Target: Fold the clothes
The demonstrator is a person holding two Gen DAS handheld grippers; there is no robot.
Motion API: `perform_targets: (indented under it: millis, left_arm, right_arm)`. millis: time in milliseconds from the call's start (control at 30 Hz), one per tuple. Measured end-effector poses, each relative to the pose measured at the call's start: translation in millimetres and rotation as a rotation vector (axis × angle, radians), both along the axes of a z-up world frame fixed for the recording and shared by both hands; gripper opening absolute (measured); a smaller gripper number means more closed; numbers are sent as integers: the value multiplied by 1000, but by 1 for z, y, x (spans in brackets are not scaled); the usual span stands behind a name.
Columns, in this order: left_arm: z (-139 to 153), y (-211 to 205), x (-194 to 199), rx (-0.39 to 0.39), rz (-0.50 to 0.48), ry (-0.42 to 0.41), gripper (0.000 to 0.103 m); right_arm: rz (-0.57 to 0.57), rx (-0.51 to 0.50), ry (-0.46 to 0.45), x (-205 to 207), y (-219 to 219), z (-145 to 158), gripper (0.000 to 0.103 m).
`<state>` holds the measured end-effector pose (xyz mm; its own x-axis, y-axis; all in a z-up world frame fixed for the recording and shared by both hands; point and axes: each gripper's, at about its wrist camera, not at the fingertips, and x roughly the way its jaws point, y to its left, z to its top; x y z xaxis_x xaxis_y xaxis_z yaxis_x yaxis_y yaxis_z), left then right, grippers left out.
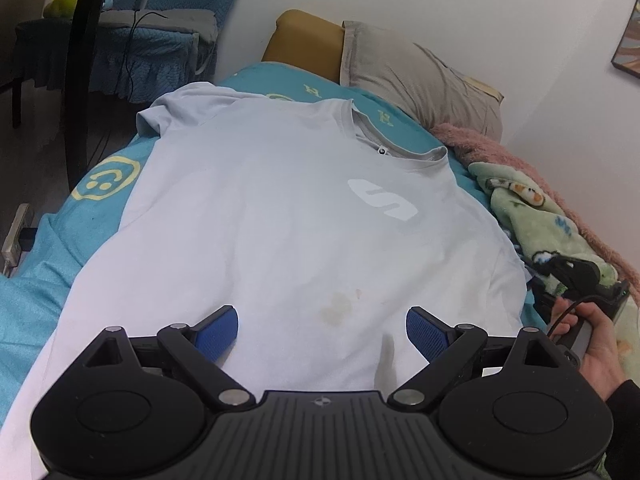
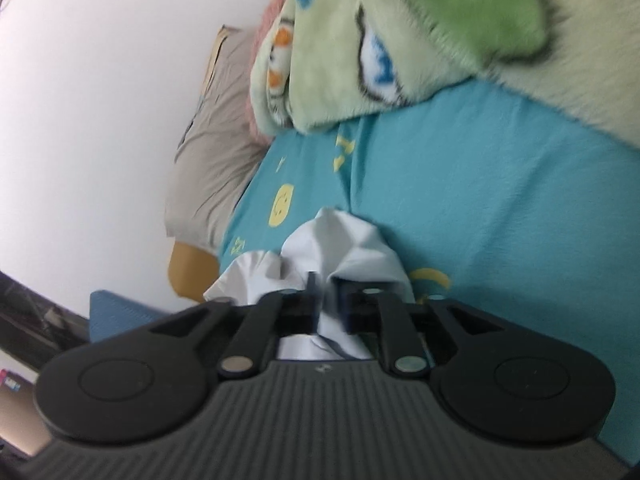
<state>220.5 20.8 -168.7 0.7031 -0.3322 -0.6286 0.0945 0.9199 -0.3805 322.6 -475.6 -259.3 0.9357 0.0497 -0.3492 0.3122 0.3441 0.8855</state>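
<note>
A pale grey-white T-shirt (image 1: pixel 304 208) lies spread face up on the teal bed sheet (image 1: pixel 60 232), collar toward the pillow, with a white logo on the chest and faint stains near the hem. My left gripper (image 1: pixel 322 332) hovers over the hem area, its blue pads wide open and nothing between them. At the shirt's right edge a hand (image 1: pixel 596 336) holds the right gripper. In the right wrist view, the right gripper (image 2: pixel 326 300) has its jaws close together with bunched T-shirt fabric (image 2: pixel 340 236) pinched between them; this view is blurred.
A grey pillow (image 1: pixel 420 80) and tan headboard sit at the far end against the white wall. A green cartoon blanket (image 1: pixel 532 216) and pink fleece (image 1: pixel 492 148) are piled along the right side. A blue-covered seat (image 1: pixel 132 60) stands beyond the bed's left edge.
</note>
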Motion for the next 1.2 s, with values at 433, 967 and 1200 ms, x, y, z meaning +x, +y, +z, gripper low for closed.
perform_targets:
  millis: [433,967,1200]
  left_arm:
    - [-4,-3,6,-7,75,-5,94]
    - [19,22,-1,4,128,-50,94]
    - [33,50,0,19,216,-53,94]
  right_arm:
    - [86,59,6,87,0,2,78]
    - [-40,-691,87,36,76,153,6]
    - [305,-1118,2,78,232,176,6]
